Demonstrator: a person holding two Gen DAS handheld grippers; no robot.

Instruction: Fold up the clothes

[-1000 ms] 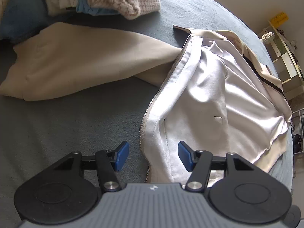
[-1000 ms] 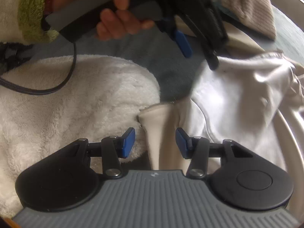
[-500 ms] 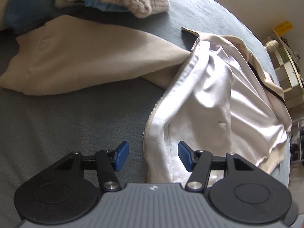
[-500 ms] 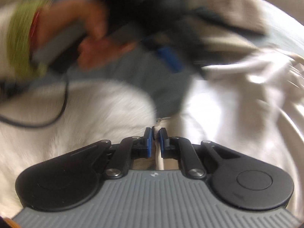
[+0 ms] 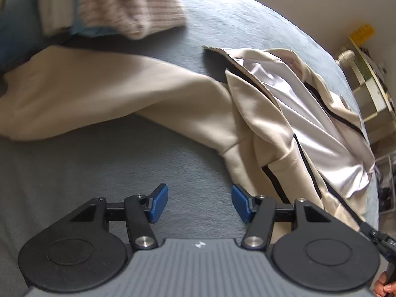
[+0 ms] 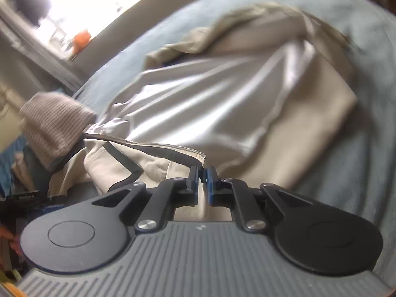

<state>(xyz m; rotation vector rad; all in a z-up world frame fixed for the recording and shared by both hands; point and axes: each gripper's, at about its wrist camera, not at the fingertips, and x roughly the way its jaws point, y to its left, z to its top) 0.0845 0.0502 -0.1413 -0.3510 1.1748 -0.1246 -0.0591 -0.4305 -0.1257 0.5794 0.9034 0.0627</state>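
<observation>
A beige zip jacket (image 5: 262,128) with a white lining lies spread on the grey-blue bed cover (image 5: 104,163). Its long sleeve (image 5: 99,94) stretches to the left. My left gripper (image 5: 199,205) is open and empty, just left of the jacket's lower hem. My right gripper (image 6: 203,183) is shut on the jacket's zipper edge (image 6: 173,148) near the bottom corner and holds that front panel folded over the white lining (image 6: 203,104). The right wrist view is motion blurred.
A stack of folded clothes topped by a knitted sweater (image 5: 128,7) sits at the far left; it also shows in the right wrist view (image 6: 52,123). Shelves (image 5: 366,79) stand beyond the bed at the right. A bright window (image 6: 81,2) is behind the bed.
My right gripper closed on the jacket's zipper edge and pulled the front panel over the lining. My left gripper stayed open and shifted left off the jacket.
</observation>
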